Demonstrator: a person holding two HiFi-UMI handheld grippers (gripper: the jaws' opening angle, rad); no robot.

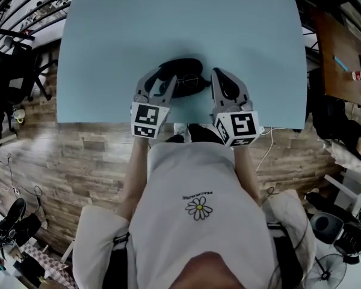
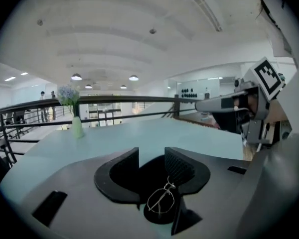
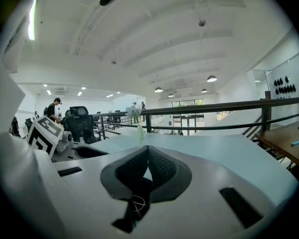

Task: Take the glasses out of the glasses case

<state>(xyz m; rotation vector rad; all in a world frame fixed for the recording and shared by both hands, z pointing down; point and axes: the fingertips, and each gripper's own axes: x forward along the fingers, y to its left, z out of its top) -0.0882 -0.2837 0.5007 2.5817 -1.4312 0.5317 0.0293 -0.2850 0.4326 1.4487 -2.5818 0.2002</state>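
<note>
Left gripper [image 2: 152, 158] spread and the nearer one; glasses [image 2: 162, 199] low centre, just below its jaws, resting on black case [image 1: 183, 70] stretched left-right mid-frame. Right gripper [image 3: 148, 151] pressed together, nothing pinched, at case's right end.

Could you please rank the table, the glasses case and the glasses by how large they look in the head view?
Largest to smallest:
1. table
2. glasses case
3. glasses, clearly smaller than the case.

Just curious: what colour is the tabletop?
Pale blue; the tabletop shows best in the head view.
</note>
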